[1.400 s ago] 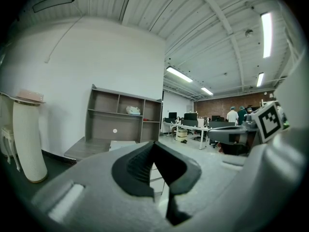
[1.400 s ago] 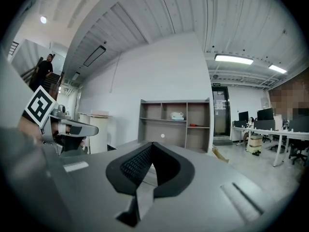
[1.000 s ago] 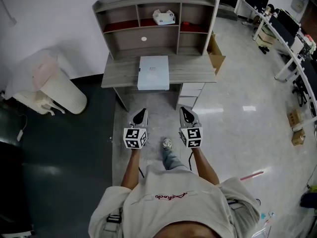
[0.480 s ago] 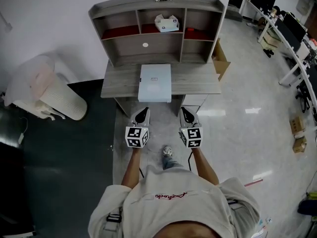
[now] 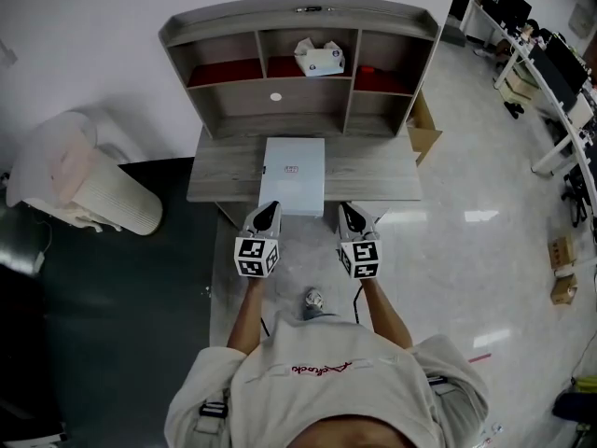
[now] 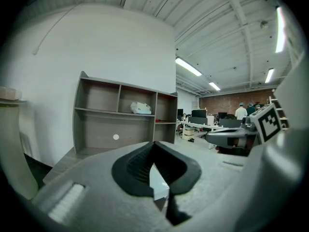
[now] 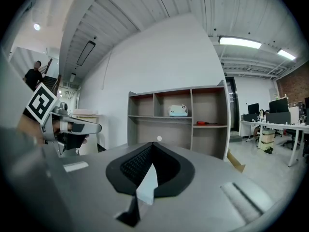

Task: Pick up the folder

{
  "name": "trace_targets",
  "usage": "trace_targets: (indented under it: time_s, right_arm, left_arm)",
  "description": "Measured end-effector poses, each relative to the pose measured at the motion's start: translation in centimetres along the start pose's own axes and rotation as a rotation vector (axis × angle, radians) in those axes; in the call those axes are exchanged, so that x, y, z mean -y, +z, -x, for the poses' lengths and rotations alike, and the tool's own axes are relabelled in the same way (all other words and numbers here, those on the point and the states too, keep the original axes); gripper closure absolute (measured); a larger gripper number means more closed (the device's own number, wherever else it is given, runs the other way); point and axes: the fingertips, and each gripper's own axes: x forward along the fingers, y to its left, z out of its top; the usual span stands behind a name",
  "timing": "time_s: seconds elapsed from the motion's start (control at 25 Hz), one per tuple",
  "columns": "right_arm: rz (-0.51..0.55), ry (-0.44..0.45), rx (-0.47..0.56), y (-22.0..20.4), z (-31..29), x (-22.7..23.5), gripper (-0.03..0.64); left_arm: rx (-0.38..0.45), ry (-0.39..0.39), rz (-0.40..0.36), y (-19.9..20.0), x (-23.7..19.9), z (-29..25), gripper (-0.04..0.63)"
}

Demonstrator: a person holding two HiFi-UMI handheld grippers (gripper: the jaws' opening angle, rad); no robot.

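Note:
A pale blue folder (image 5: 292, 175) lies flat on the grey desk (image 5: 215, 180), reaching its front edge. My left gripper (image 5: 268, 213) sits just before the folder's near left corner, shut and empty. Level with it, my right gripper (image 5: 349, 213) is at the desk's front edge, right of the folder, also shut with nothing in it. In the left gripper view the closed jaws hide most of the desk, and a sliver of the folder (image 6: 158, 181) shows below them. A like sliver of the folder (image 7: 147, 183) shows in the right gripper view.
A hutch (image 5: 298, 26) with open shelves stands on the desk's back; a white tissue box (image 5: 320, 59) and red items (image 5: 224, 71) sit in it. A cardboard box (image 5: 425, 124) leans right of the desk. A white covered bin (image 5: 79, 180) stands left. Office desks (image 5: 550, 73) line the far right.
The person has walked toward the desk. Both grippers, still shut and side by side, went from over the floor to the desk's front edge by the folder.

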Motion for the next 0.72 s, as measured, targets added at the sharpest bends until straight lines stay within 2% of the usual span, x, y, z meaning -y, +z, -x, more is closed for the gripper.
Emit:
trace_targets:
  time_s: [0.4,0.72]
  right_arm:
    - [-0.017,0.018,-0.016,-0.1,-5.3,2.5,0.611]
    - [-0.025,0.019,-0.034,-1.1,-6.9,3.3,0.611]
  left_arm:
    - [-0.035,0.017,0.002,0.2,-3.0,-5.1,0.595]
    - [-0.058,0.019,-0.003,-0.7,-4.3,-6.7,0.596]
